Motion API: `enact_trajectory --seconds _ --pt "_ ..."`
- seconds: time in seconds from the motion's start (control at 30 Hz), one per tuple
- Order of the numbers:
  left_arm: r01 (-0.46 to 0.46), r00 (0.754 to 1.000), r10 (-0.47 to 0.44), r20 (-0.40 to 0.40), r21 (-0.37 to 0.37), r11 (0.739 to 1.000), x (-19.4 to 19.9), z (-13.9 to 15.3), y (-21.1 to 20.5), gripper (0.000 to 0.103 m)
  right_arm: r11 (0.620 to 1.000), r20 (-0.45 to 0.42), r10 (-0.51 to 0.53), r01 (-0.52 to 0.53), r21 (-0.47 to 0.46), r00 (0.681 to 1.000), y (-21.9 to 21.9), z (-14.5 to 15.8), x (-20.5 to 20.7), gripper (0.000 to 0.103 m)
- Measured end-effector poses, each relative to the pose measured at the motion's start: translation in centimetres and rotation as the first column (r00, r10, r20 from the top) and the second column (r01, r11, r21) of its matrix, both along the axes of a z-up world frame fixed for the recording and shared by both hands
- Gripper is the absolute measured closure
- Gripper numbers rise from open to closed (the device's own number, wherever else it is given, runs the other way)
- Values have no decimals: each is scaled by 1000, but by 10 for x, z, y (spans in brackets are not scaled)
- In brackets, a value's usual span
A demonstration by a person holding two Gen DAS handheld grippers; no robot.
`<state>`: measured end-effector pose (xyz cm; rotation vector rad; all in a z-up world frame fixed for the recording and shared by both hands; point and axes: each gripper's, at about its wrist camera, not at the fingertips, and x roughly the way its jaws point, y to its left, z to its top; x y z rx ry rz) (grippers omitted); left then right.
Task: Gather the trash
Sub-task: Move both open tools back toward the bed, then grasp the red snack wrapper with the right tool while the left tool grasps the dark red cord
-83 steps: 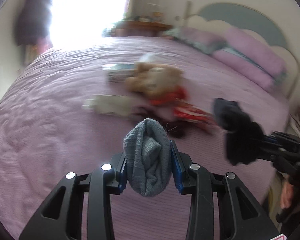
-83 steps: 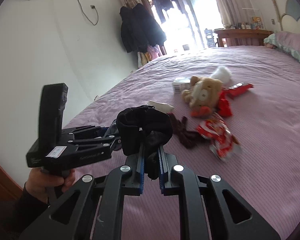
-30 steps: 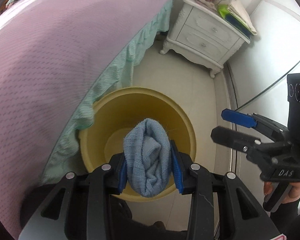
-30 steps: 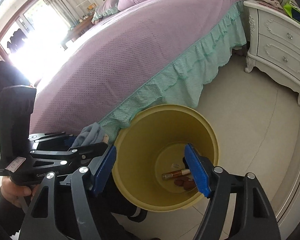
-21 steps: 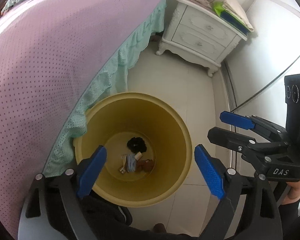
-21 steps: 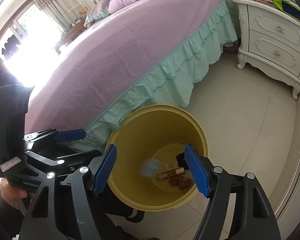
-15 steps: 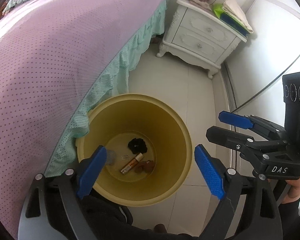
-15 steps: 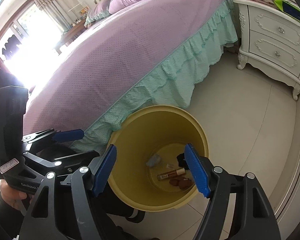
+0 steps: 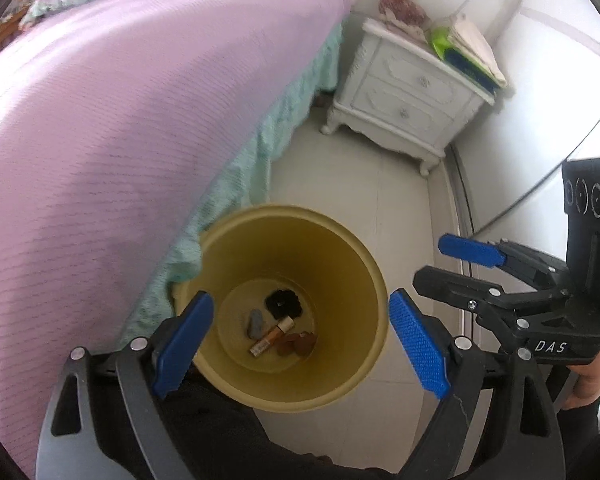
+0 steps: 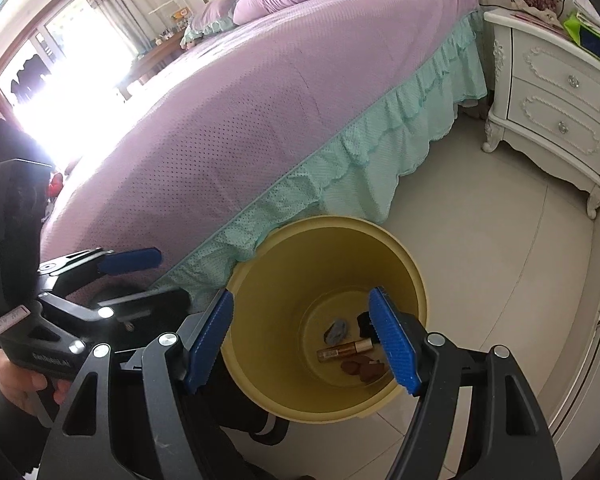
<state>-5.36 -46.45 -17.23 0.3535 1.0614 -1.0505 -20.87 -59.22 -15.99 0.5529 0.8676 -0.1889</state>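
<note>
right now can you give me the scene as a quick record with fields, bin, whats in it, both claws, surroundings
bin: yellow bin upright on the tiled floor, against the bed's green frill
contents: blue-grey sock, black sock, small tube, brown scraps, all at the bottom
left claw: left claw open, empty, above the bin
right claw: right claw open, empty, above the bin
surroundings: purple bed, white nightstand

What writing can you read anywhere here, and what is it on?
"DAS": white letters on the right gripper body, seen from the left wrist.
White lettering on the left gripper body: blurred, unreadable.
Pale sticker on the same gripper: marks too small to read.
Yellow bin and nightstand: no text visible.
</note>
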Motion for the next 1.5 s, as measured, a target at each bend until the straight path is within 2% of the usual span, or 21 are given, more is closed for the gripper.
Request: enact_trajectory --seconds 0.2,0.3,0.37,0.47,0.6,0.67,0.73,0.8,0.83,0.9,0.93,1.0,1.03,1.1,1.13,1.23,1.3,1.4,1.5 --pt "-97 989 102 105 -49 994 11 35 39 14 996 64 87 -85 -40 994 27 25 24 33" --pt "-157 973 167 158 -76 985 17 53 71 11 989 98 136 -131 -64 986 48 39 41 28" --pt "-208 958 222 181 -91 974 23 64 97 8 982 118 181 -173 -71 976 63 47 53 28" --pt "-285 926 302 227 -106 953 29 79 137 4 963 159 266 -255 -85 951 95 60 77 26" --pt "-415 851 428 304 -109 903 35 90 195 4 928 207 373 -364 -82 904 140 73 104 20" --pt "-498 802 506 317 -114 860 39 94 231 4 902 220 432 -419 -107 875 166 81 118 18" --pt "-567 757 575 310 -126 814 44 97 266 4 876 230 481 -454 -164 846 194 91 131 13" --pt "-621 714 632 302 -145 771 47 101 297 4 851 252 521 -476 -220 815 217 101 140 12" --pt "-659 677 671 303 -157 736 49 105 317 4 841 269 538 -482 -247 799 227 107 144 11" --pt "-711 619 727 297 -179 680 53 110 348 4 828 312 554 -471 -305 771 247 120 154 8" --pt "-735 590 755 287 -195 649 54 113 362 4 823 324 560 -470 -318 762 254 124 158 8" --pt "-767 547 794 265 -222 603 58 118 383 4 812 346 578 -479 -334 739 271 134 169 8" --pt "-785 517 817 255 -240 571 59 120 395 4 805 358 590 -492 -331 724 278 139 174 8" --pt "-812 472 849 237 -260 523 65 124 413 4 791 392 612 -524 -317 687 291 147 187 8" --pt "-820 458 859 229 -265 508 68 125 420 4 788 401 615 -532 -309 679 296 149 194 8" --pt "-831 436 874 217 -275 483 76 126 428 4 764 394 645 -533 -364 655 316 157 209 8" --pt "-834 432 876 213 -276 478 82 125 432 4 742 380 668 -538 -400 640 328 157 218 8" --pt "-835 428 879 213 -279 474 89 125 431 4 720 363 694 -583 -377 622 340 154 235 8" --pt "-834 430 878 210 -278 476 102 123 430 4 711 349 704 -605 -359 619 346 148 253 8"
